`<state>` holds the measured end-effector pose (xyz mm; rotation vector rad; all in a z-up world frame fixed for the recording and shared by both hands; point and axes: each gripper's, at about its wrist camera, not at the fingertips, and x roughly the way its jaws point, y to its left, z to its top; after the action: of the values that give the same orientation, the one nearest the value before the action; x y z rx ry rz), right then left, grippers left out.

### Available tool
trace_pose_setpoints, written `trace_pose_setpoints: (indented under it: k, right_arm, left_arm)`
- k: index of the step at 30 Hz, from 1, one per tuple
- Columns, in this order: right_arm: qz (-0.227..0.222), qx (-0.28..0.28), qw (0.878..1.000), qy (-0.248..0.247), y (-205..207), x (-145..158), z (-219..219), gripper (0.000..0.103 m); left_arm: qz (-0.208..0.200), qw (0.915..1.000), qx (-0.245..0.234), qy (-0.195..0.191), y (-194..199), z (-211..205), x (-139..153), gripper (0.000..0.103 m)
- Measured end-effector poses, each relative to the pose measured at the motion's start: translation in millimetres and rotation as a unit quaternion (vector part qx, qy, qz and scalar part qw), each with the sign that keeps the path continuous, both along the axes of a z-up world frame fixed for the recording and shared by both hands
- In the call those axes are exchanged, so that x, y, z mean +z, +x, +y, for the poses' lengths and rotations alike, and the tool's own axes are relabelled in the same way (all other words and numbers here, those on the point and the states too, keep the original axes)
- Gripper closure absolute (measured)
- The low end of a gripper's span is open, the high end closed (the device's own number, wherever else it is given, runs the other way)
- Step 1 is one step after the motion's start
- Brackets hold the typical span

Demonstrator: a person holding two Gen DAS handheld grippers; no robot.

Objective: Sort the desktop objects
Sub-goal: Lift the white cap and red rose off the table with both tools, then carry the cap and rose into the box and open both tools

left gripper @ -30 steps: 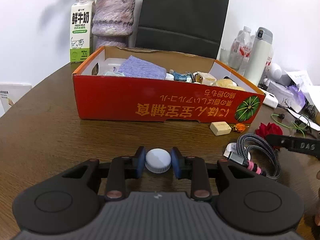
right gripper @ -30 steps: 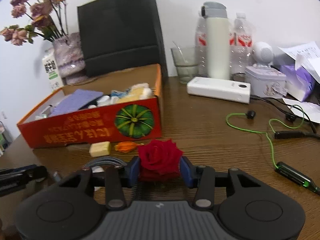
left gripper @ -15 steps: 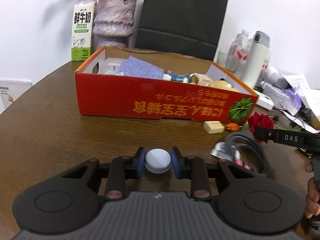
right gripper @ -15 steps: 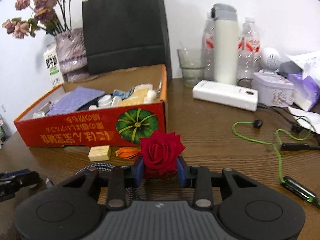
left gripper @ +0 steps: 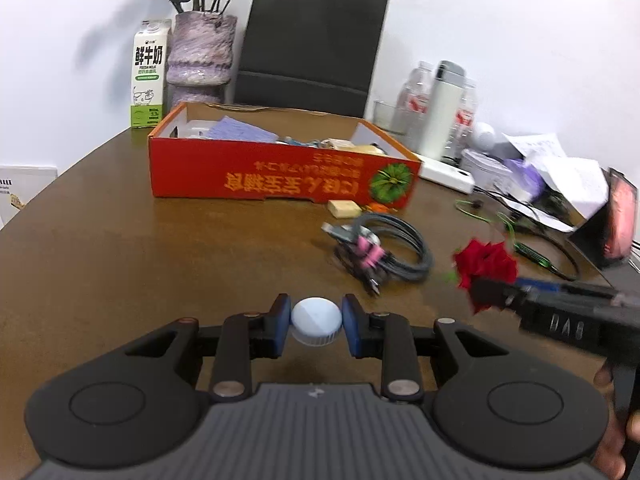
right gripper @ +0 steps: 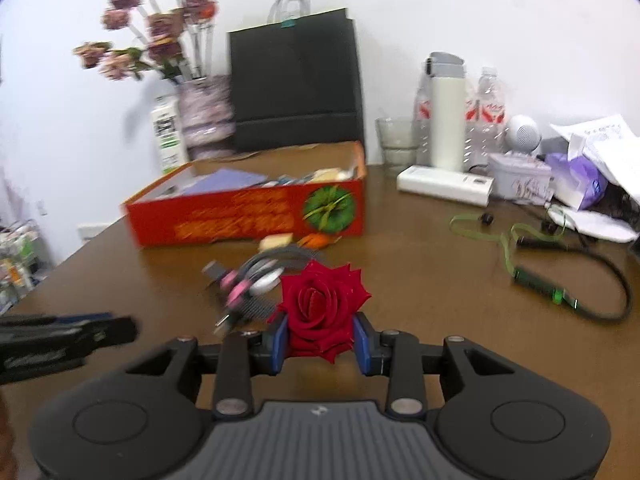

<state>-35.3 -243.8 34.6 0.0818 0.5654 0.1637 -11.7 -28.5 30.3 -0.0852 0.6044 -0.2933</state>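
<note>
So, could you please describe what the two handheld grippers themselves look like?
Both match: a ribbed grey housing, two black rounded lobes with circular insets, and black linkage bars with metal pivot pins leading to blue finger pads. The left gripper and right gripper look alike; seen from the side, the right one bears pale lettering.

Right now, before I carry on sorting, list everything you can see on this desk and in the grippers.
cardboard box: 1, red, mid-table, holding mixed items
bottle cap: 1, white, between left gripper pads
rose: 1, red, between right gripper pads
coiled cable: 1, grey with pink ties, in front of box
eraser-like block: 1, cream, by box front
paper bag: 1, black, behind box
vase: 1, purple, with dried flowers, left of bag
milk carton: 1, white-green, beside vase
flask: 1, white, back right
power bank: 1, white, before flask
earphones: 1, green, right side
left gripper: shut on cap
right gripper: shut on rose
</note>
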Motion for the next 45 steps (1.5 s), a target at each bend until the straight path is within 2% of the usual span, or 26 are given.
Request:
trace_pose_setpoints:
  k: [12,19,25,32,35,40,45]
  right_arm:
    - [-0.016,0.04,0.998,-0.034,-88,4,33,0.071]
    - [-0.02,0.037,0.999,-0.033,-114,9,31,0.071]
    - [-0.024,0.031,0.999,-0.032,-119,12,23,0.071]
    - [-0.026,0.031,0.999,-0.032,-104,15,20,0.07]
    - [-0.024,0.034,0.999,-0.033,-90,18,19,0.07]
    - [-0.028,0.037,0.999,-0.018,-59,28,13,0.07]
    - [-0.047,0.041,0.998,-0.023,-11,47,9,0.07]
  left_arm:
    - [-0.013,0.9996,-0.022,0.013,-72,-2,6,0.074]
    - [-0.016,0.9995,-0.023,0.017,-97,3,10,0.074]
    - [-0.03,0.9991,-0.022,0.018,-102,4,20,0.074]
    - [-0.045,0.9987,-0.005,0.024,-83,9,31,0.074]
    - [-0.047,0.9988,0.008,0.015,-66,16,37,0.074]
    - [-0.069,0.9974,0.014,0.013,-27,15,51,0.074]
    - [-0.08,0.9966,0.017,-0.014,27,12,67,0.074]
